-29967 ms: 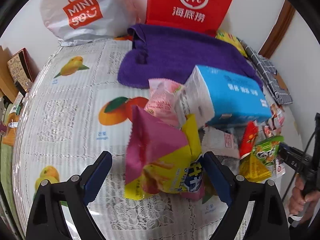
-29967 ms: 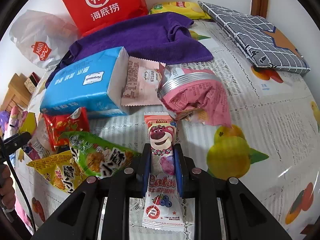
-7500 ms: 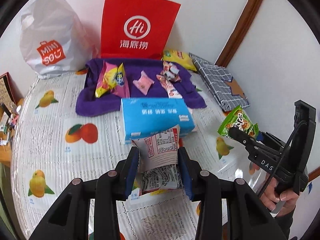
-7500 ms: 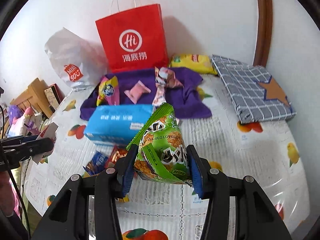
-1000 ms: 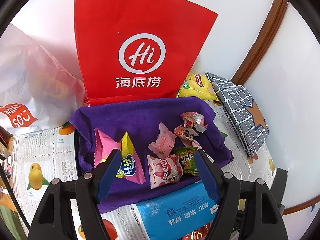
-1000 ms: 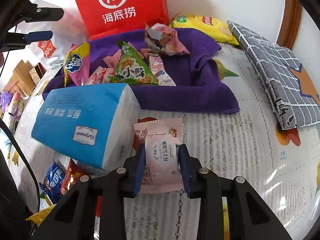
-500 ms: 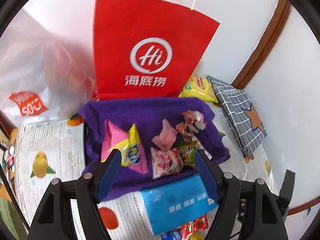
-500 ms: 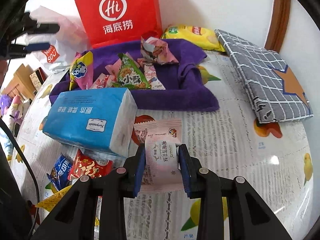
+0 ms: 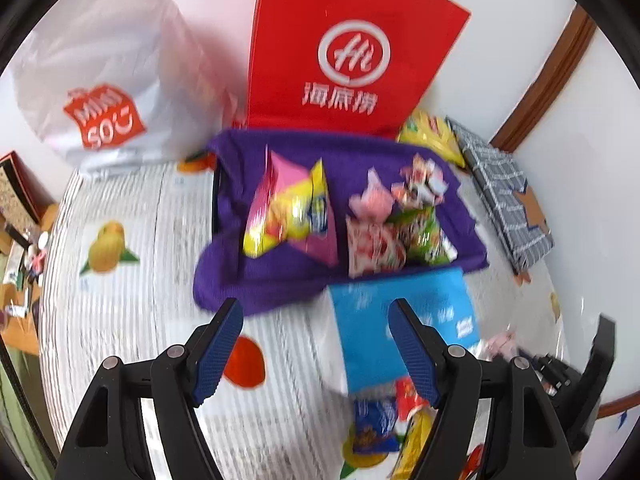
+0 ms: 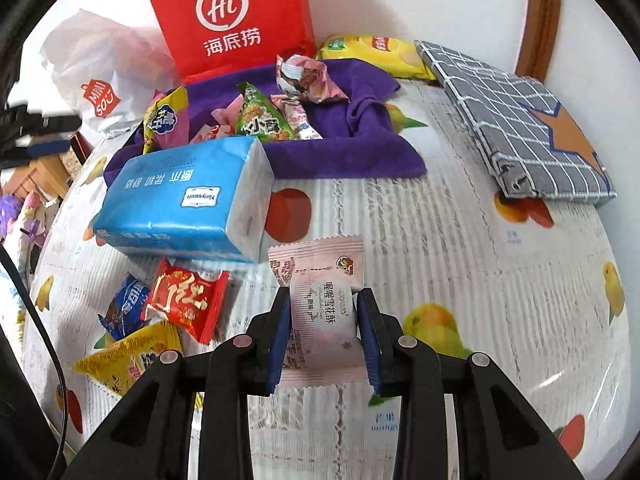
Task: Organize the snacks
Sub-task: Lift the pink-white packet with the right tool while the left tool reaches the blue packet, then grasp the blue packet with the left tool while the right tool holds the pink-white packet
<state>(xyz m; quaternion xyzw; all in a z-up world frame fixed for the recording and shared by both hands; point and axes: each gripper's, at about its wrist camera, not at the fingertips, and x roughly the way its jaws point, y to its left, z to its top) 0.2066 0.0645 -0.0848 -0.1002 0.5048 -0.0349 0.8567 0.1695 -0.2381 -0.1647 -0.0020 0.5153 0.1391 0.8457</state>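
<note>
The right gripper [image 10: 323,340] pinched a pale pink snack packet [image 10: 320,304] between its blue pads, held above the fruit-print counter [image 10: 460,264]. The left gripper [image 9: 316,344] stood spread with nothing between its fingers, over the counter just in front of the purple towel [image 9: 256,280]. On that towel lay a pink-and-yellow chip bag [image 9: 288,212], a green snack bag [image 10: 262,122] and several small pink packets. A blue tissue pack [image 10: 184,204] sat just in front of the towel, with a red snack packet [image 10: 186,304], a blue one and a yellow one beside it.
</note>
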